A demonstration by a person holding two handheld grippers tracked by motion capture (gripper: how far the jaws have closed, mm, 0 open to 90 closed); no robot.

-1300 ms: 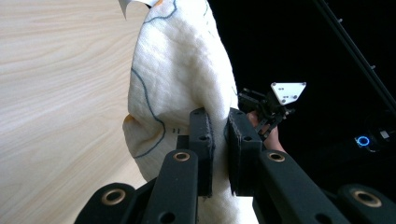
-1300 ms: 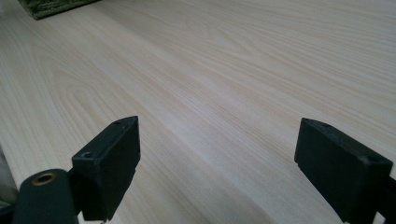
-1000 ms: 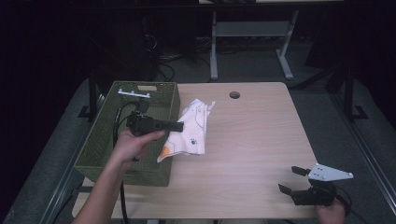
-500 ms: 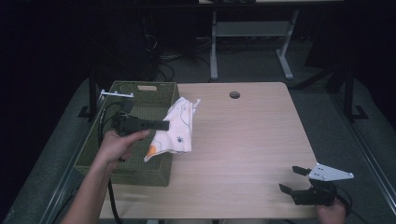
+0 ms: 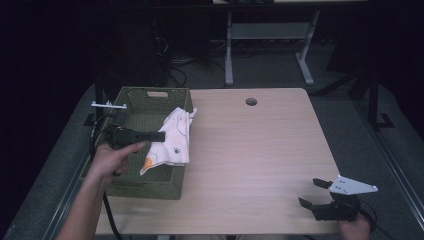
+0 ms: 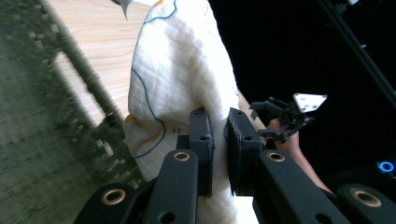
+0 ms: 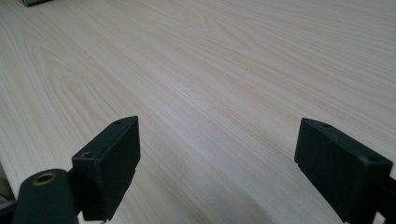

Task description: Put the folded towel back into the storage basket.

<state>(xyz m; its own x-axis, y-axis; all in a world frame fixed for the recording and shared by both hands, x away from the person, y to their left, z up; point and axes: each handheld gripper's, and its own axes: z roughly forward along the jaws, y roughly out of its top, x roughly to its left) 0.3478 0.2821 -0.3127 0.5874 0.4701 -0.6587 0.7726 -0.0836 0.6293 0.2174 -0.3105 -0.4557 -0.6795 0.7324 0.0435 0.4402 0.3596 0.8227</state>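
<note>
Your left gripper (image 5: 159, 135) pinches the cloth (image 5: 171, 141) tight over the basket (image 5: 150, 186) at nine o'clock, probably to drop it in. Your right gripper (image 5: 314, 193) waits wide open at five o'clock, holding nothing.

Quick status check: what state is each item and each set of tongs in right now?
Cloth: pinched, lifted, hanging over the basket's right wall.
Basket: upright on the table, open top.
Left tongs: shut on the cloth.
Right tongs: open, holding nothing, low over the table.

No text, label, brand or number can be read; the marks printed on the cloth (image 5: 172, 142) stay illegible.
</note>
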